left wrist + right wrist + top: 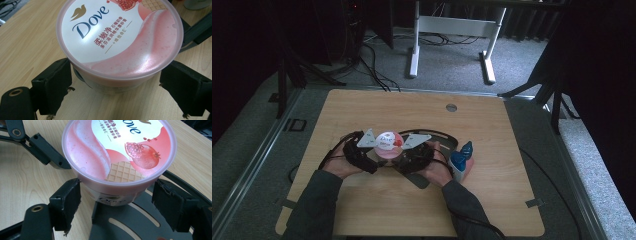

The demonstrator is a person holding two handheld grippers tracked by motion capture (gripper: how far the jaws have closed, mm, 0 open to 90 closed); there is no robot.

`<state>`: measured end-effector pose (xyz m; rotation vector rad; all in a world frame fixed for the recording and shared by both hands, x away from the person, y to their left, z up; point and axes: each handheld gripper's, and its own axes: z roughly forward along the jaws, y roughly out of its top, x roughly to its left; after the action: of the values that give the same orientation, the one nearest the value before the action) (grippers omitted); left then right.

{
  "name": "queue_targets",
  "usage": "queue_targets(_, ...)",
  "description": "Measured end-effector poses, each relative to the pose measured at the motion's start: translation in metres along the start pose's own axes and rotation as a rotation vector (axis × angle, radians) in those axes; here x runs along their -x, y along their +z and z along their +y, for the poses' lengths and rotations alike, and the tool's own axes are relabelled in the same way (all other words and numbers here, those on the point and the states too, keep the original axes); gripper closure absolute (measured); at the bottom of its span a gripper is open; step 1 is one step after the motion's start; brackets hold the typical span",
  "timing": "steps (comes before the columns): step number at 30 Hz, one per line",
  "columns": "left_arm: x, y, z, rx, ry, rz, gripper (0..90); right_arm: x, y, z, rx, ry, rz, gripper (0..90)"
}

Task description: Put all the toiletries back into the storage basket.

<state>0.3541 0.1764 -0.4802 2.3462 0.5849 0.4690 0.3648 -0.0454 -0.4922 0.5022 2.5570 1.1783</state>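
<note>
**Dove tub between two grippers**

The pink Dove tub (117, 37) sits upright on the table (377, 210), lid on, so I can't tell what's inside. The left gripper (116, 87) has its jaws spread on either side of the tub under the lid rim; one may just touch it, hard to say. Same for the right gripper (116, 207): jaws apart, flanking the tub, not clamped. A black frame (130, 225) lies under the tub. Just right of the hands there's a blue bottle (461, 160).
</note>
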Motion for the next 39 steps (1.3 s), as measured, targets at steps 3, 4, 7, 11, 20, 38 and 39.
queue_targets(3, -0.002, 0.003, 0.001, 0.000, -0.008, -0.010, 11.1, 0.001, 0.000, 0.000, -0.005, 0.000, -0.008, 23.1)
queue_targets(4, -0.003, 0.003, 0.002, -0.003, -0.003, -0.009, 11.1, 0.002, 0.000, -0.001, -0.004, 0.005, -0.010, 23.1)
queue_targets(7, -0.005, 0.005, 0.005, -0.006, -0.001, -0.009, 11.1, 0.004, 0.001, -0.001, -0.006, 0.019, -0.017, 23.1)
queue_targets(11, -0.007, 0.009, 0.007, 0.000, -0.005, -0.012, 11.1, 0.006, 0.000, -0.001, -0.004, 0.043, -0.027, 23.1)
queue_targets(20, -0.011, 0.014, 0.012, 0.000, -0.009, -0.006, 11.1, 0.009, 0.002, -0.001, -0.011, 0.078, -0.057, 23.1)
queue_targets(38, -0.018, 0.030, 0.013, -0.026, -0.035, -0.018, 11.2, 0.014, 0.008, -0.003, -0.052, 0.106, -0.096, 24.9)
queue_targets(39, -0.018, 0.031, 0.012, -0.030, -0.037, -0.023, 11.3, 0.014, 0.009, -0.004, -0.057, 0.108, -0.097, 24.9)
